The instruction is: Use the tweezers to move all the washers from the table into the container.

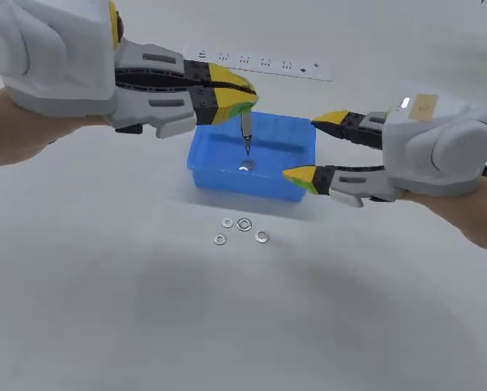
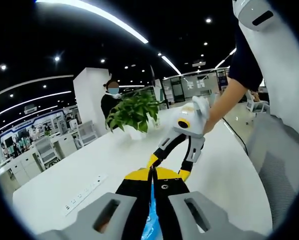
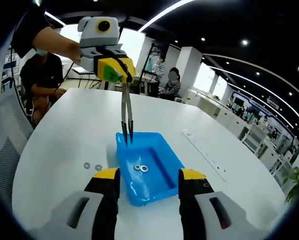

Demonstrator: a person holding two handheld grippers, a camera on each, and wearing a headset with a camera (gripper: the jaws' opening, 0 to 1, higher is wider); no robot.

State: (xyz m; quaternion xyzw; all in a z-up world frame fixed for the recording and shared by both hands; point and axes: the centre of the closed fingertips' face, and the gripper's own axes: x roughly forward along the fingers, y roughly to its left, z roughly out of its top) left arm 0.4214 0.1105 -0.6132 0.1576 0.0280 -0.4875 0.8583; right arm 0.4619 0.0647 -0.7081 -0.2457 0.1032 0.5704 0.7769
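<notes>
The white-and-grey, yellow-tipped left gripper (image 1: 231, 96) is closest, its jaws pinched tight on slim metal tweezers (image 1: 246, 134); these hang point-down inside the blue rectangular plastic container (image 1: 227, 181), tips low over its floor, where two small silver ring washers (image 3: 141, 168) lie; four more washers (image 1: 243, 225) sit clustered on the white table (image 1: 105, 309), just beside the container's near wall; the matching right gripper (image 1: 315, 147) hangs at the container's right end, jaws spread wide, holding nothing.
</notes>
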